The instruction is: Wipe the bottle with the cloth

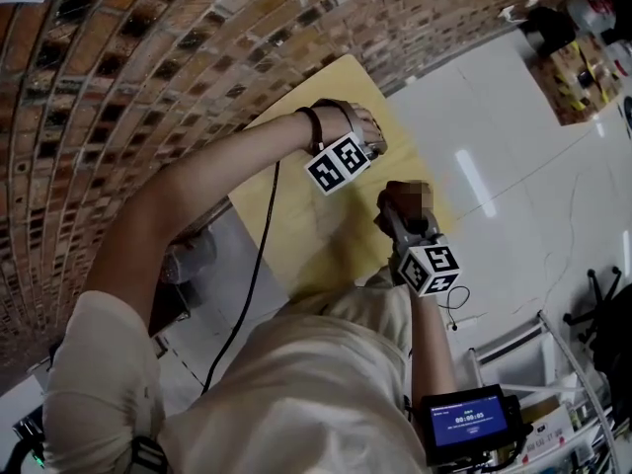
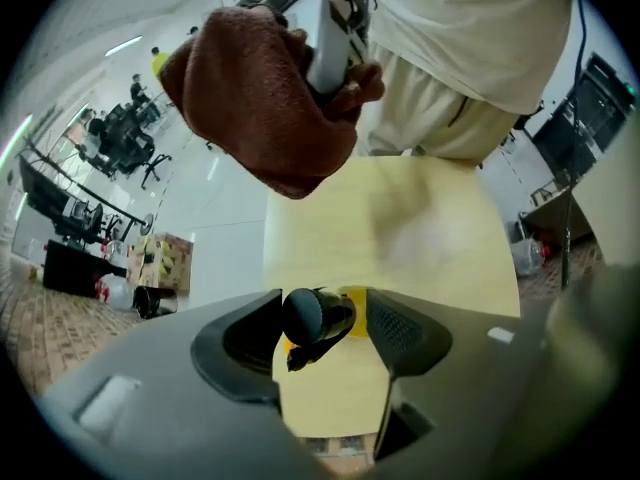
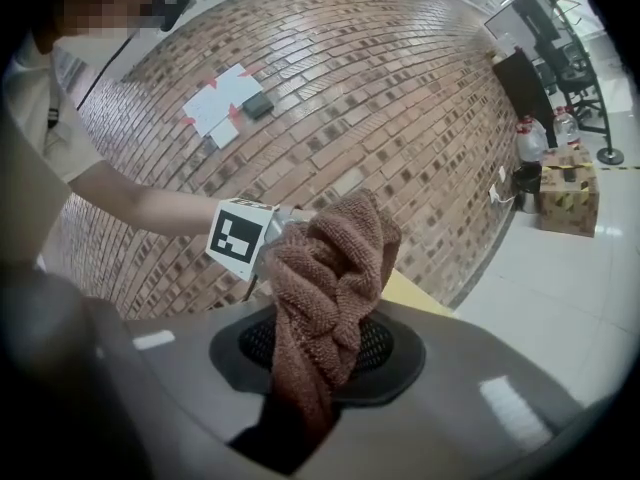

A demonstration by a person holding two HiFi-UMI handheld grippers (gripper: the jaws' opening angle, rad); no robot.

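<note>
A small bottle with a black cap (image 2: 316,315) and a yellow body lies between the jaws of my left gripper (image 2: 320,330), held in the air above the yellow table (image 2: 420,238). The pads close in on its sides. My right gripper (image 3: 318,360) is shut on a bunched brown cloth (image 3: 330,268). In the left gripper view this cloth (image 2: 262,108) hangs just beyond the bottle, apart from it. From the head view both grippers meet over the table, the cloth (image 1: 405,197) shows between them, and the bottle is hidden.
A brick wall (image 1: 148,77) runs along the far side of the table (image 1: 296,215). A black cable (image 1: 252,275) hangs off the left arm. White floor (image 1: 513,166) lies to the right, with a cardboard box (image 1: 583,77), chairs and a small screen (image 1: 472,423).
</note>
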